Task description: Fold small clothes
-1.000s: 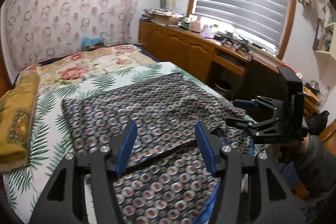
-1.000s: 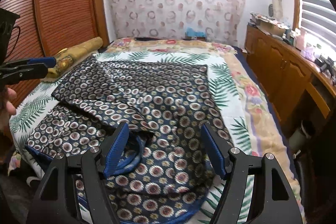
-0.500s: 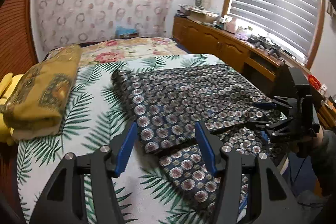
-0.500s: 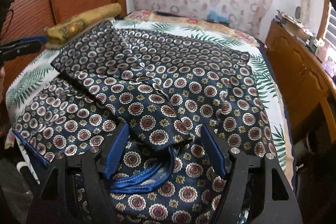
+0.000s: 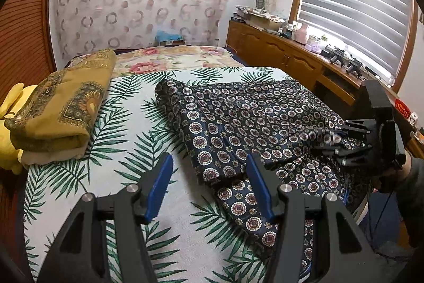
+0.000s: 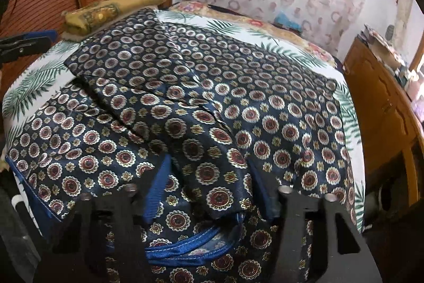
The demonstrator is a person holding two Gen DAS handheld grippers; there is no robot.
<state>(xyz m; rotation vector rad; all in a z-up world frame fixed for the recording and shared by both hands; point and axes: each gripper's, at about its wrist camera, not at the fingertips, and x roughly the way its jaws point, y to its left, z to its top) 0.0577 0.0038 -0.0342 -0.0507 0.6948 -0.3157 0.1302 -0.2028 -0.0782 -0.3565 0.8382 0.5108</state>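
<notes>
Right gripper (image 6: 209, 187) lowered, closing around patterned garment (image 6: 212, 102) fold

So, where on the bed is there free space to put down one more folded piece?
The widest bare patch is the palm-leaf sheet between the folded mustard cloth and the navy patterned garment, in front of the left gripper. The floral cover beyond is also bare. The window side is crowded: the garment covers it, and the right gripper is closing there.

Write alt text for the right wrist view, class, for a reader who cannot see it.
The right gripper is closing its blue fingers around a fold of navy medallion-print garment spread over a palm-leaf bedsheet. A folded mustard cloth lies behind; the left gripper shows at the left edge.
</notes>
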